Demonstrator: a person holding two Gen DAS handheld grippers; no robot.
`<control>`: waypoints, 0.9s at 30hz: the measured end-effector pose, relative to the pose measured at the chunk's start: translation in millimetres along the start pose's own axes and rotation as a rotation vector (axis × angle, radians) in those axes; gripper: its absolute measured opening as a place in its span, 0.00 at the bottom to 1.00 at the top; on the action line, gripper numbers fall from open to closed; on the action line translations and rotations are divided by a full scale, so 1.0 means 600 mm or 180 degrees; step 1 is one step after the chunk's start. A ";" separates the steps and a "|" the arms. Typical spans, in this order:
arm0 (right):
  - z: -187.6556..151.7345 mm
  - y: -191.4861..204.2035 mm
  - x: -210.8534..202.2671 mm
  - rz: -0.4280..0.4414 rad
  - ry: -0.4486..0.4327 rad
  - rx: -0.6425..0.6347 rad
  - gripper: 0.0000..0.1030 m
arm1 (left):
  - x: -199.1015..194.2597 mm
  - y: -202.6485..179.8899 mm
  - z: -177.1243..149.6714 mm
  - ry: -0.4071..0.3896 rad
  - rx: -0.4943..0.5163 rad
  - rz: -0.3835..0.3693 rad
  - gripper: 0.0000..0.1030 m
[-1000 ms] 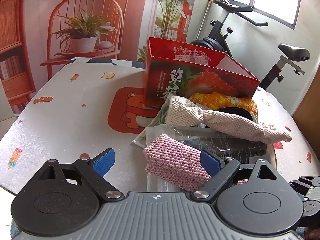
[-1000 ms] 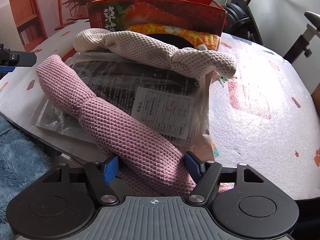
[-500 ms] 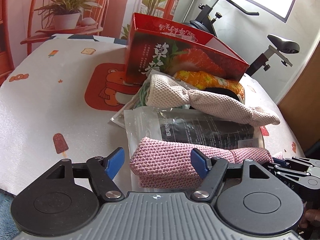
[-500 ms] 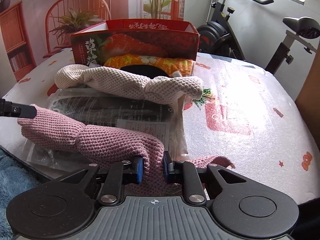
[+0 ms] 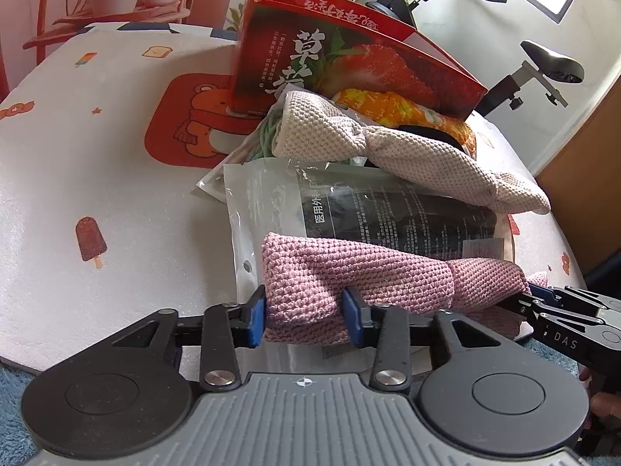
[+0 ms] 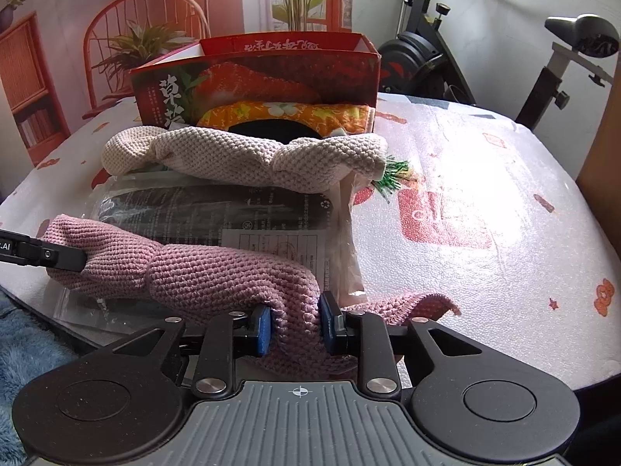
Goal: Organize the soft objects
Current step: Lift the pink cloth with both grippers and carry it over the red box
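Both grippers tilt downward over the near edge of the surface [image 5: 97, 155], each at one end of the pink knitted cloth [image 5: 361, 275], which lies across a clear plastic packet [image 5: 271, 194] in front of the red box [image 5: 349, 62]. The left gripper [image 5: 304, 316] is closing, its blue fingers [image 5: 256, 320] already pinching the cloth's end. The right gripper [image 6: 295, 326] pinches the other end, its fingers easing slightly apart.
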State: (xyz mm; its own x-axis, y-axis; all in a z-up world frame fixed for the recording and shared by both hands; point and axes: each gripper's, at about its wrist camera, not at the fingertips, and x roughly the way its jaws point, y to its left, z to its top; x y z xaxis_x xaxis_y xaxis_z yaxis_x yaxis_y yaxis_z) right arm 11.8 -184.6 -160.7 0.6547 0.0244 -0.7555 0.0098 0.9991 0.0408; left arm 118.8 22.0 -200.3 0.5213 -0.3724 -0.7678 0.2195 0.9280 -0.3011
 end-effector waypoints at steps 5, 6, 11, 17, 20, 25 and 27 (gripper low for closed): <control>-0.002 -0.004 0.003 0.0034 0.0021 0.0039 0.26 | -0.008 -0.009 -0.001 -0.0091 0.0081 0.0005 0.18; -0.003 -0.003 0.003 0.0039 0.0012 0.0027 0.24 | -0.009 -0.011 -0.001 -0.0105 0.0101 0.0011 0.17; -0.003 0.001 -0.002 0.0113 -0.0029 0.0023 0.16 | -0.016 -0.015 -0.001 -0.0199 0.0176 0.0023 0.15; 0.003 0.003 -0.017 0.0220 -0.0169 0.0053 0.14 | -0.032 -0.019 0.002 -0.0338 0.0226 0.0083 0.14; 0.007 0.003 -0.029 0.0272 -0.0265 0.0080 0.14 | -0.050 -0.025 0.004 -0.0504 0.0283 0.0120 0.13; 0.019 0.003 -0.047 0.0310 -0.0430 0.0115 0.14 | -0.072 -0.040 0.007 -0.0746 0.0439 0.0191 0.13; 0.025 0.002 -0.055 0.0321 -0.0500 0.0126 0.14 | -0.078 -0.042 0.009 -0.0816 0.0473 0.0206 0.13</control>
State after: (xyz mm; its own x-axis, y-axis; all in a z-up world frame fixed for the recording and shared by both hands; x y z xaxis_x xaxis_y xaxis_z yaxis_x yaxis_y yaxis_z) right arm 1.7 -184.8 -126.1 0.7639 0.1157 -0.6349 -0.0341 0.9897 0.1393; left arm 93.4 15.8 -153.6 0.7251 -0.3209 -0.6093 0.2874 0.9451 -0.1557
